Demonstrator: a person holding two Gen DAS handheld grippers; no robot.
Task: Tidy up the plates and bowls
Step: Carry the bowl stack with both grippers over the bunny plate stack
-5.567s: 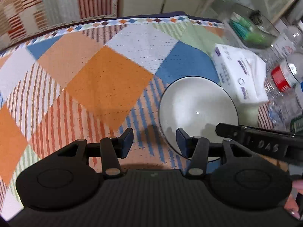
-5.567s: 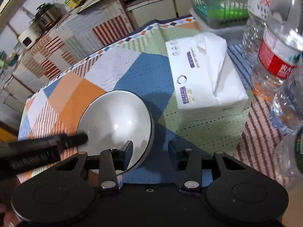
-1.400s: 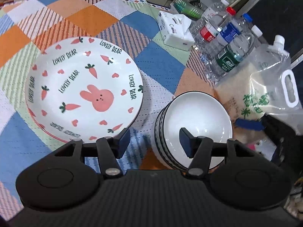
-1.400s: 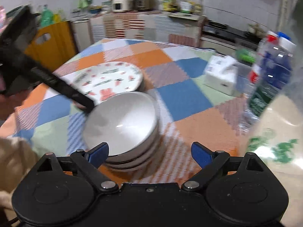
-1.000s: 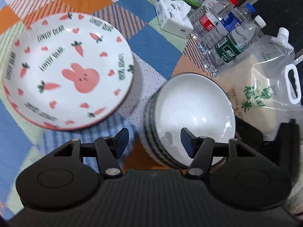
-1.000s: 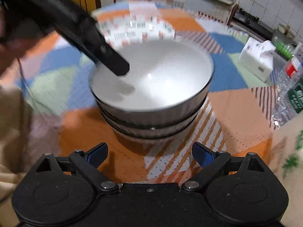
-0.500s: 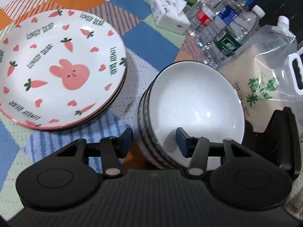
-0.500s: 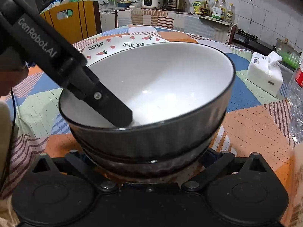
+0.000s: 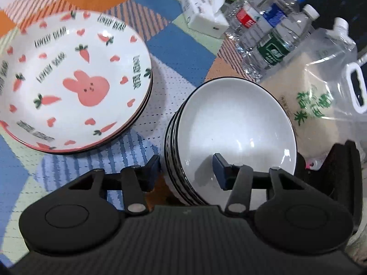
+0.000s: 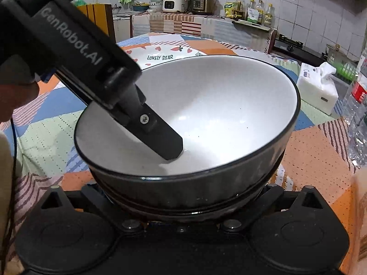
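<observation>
A stack of white bowls with dark ribbed outsides [image 9: 236, 119] stands on the patchwork cloth, right of a stack of bunny-and-carrot plates [image 9: 75, 80]. My left gripper [image 9: 185, 167] straddles the near rim of the bowl stack. Its left finger [image 9: 152, 167] lies against the outer wall. The right finger [image 10: 160, 137] rests against the inside of the top bowl [image 10: 218, 114]. My right gripper [image 10: 183, 215] sits low and close at the stack's other side. Its arms spread to either side of the base, and the bowls hide its fingertips. Its black body [image 9: 339, 167] shows behind the bowls.
A tissue box [image 9: 204, 18], several water bottles [image 9: 270, 34] and a clear bag of rice [image 9: 321, 96] crowd the table right of and behind the bowls. A hand [image 10: 16, 96] holds the left gripper. Kitchen counters with appliances [image 10: 201, 2] stand beyond the table.
My left gripper's jaws narrowed around the bowl stack's rim and stayed there. The right gripper came in low until the stack fills its view and covers its fingertips.
</observation>
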